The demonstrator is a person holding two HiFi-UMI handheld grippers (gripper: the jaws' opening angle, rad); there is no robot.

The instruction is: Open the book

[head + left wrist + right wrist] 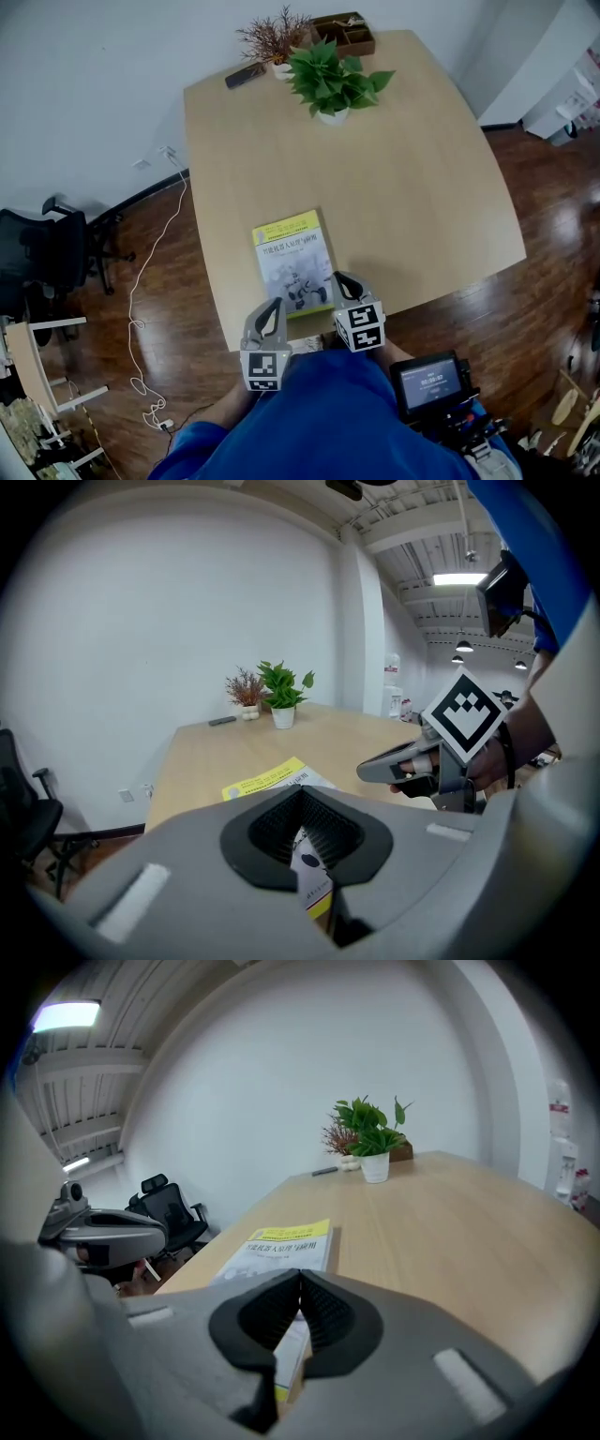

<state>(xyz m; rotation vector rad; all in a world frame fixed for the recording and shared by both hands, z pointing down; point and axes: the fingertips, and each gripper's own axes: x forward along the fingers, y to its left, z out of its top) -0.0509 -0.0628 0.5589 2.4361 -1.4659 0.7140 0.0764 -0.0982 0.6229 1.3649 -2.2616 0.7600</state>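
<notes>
A yellow-and-white paperback book (291, 258) lies flat by the near edge of the pale wooden table (422, 187), left of its middle. Along the far edge stands a green leafy plant in a white pot (333, 84). Behind it are a dried reddish sprig in a small pot (274, 37) and a brown wooden compartment box (344, 31). A dark remote control (246, 75) lies toward the far left corner. The left gripper (275, 305) and right gripper (337, 278) flank the book's near corners.

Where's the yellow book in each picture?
Head view: the book lies centre, near the front edge of the table.
Left gripper view: book just beyond the jaws, centre.
Right gripper view: book just beyond the jaws, centre-left.
Shared landmark: green potted plant, far end.
</notes>
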